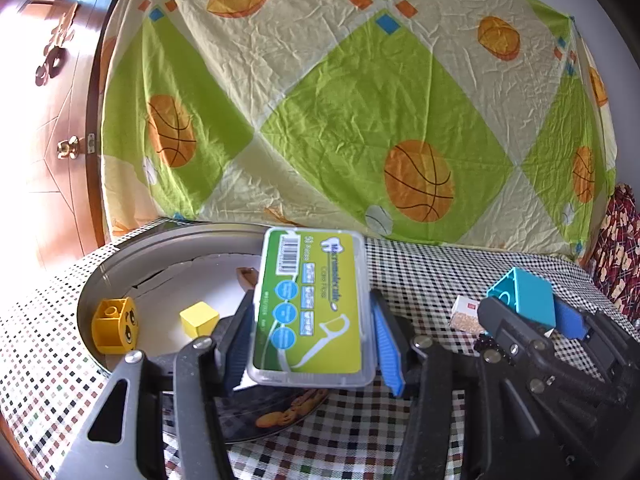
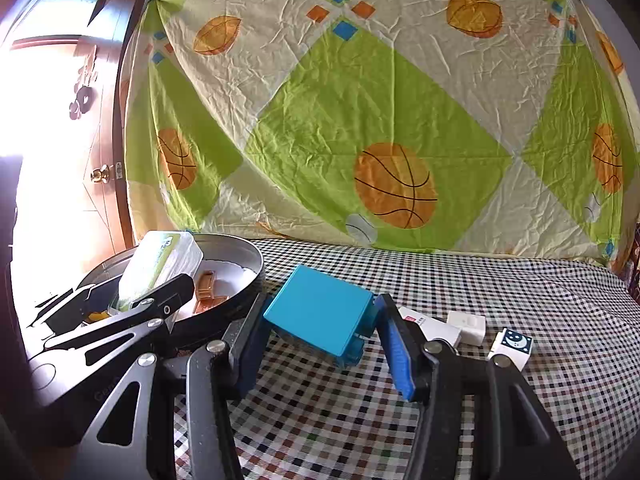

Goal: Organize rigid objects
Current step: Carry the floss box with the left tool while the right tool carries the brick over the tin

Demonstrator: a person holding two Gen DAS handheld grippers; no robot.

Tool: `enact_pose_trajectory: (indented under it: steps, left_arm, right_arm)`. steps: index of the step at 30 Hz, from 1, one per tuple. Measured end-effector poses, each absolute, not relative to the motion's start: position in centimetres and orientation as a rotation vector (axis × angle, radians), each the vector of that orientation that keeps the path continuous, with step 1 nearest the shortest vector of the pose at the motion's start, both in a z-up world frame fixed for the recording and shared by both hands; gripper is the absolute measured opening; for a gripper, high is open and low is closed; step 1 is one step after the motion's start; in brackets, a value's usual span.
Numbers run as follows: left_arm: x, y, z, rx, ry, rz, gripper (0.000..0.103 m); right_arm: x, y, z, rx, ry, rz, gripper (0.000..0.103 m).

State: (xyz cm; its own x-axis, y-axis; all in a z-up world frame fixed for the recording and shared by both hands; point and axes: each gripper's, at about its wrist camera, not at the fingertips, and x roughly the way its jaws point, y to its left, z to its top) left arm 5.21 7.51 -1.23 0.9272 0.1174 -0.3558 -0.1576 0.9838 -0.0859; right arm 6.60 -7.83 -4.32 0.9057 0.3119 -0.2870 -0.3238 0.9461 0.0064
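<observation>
My left gripper (image 1: 314, 344) is shut on a clear floss-pick box (image 1: 312, 308) with a green label and holds it over the round metal tin (image 1: 120, 264). The tin holds a yellow face brick (image 1: 114, 330), a yellow cube (image 1: 199, 319) and a brown piece (image 1: 246, 276). My right gripper (image 2: 320, 344) is shut on a teal toy brick (image 2: 324, 318), tilted, above the checked tablecloth. The right gripper with the teal brick (image 1: 524, 296) also shows in the left wrist view. The left gripper and floss box (image 2: 160, 268) show at the tin (image 2: 248, 276) in the right wrist view.
On the cloth right of the right gripper lie a white-and-red box (image 2: 432, 326), a small white box (image 2: 466, 326) and a white cube with a moon face (image 2: 514, 344). A small box with a brown side (image 1: 464, 314) lies near the teal brick. A basketball-print sheet (image 1: 340, 100) hangs behind. A wooden door (image 1: 52, 140) is left.
</observation>
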Motion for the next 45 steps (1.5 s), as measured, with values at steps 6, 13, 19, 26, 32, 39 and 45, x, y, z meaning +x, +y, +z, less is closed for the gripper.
enact_pose_trajectory:
  steps: [6, 13, 19, 26, 32, 39, 45]
  left_arm:
    - [5.0, 8.8, -0.9, -0.124, 0.357, 0.153, 0.053]
    - [5.2, 10.2, -1.4, -0.136, 0.377, 0.174, 0.053]
    - [5.4, 10.8, -1.4, -0.142, 0.380, 0.176, 0.053]
    - [5.5, 12.6, -1.4, -0.140, 0.399, 0.203, 0.053]
    - [5.8, 14.6, -1.4, -0.147, 0.423, 0.224, 0.053]
    - [6.9, 16.1, -1.5, -0.145, 0.481, 0.222, 0.053]
    - [7.9, 16.8, -1.7, -0.123, 0.520, 0.239, 0.053]
  right_arm:
    - [6.8, -6.9, -4.4, -0.049, 0.301, 0.356, 0.055]
    - [7.2, -5.8, -4.6, -0.066, 0.322, 0.383, 0.055]
    - [7.8, -5.2, -4.9, -0.068, 0.338, 0.399, 0.055]
    - [8.6, -3.9, -4.5, -0.086, 0.369, 0.447, 0.055]
    - [9.2, -2.4, -3.2, -0.091, 0.372, 0.497, 0.055]
    - [10.5, -0.3, -2.4, -0.110, 0.389, 0.539, 0.055]
    - [12.5, 1.1, -2.7, -0.111, 0.438, 0.564, 0.055]
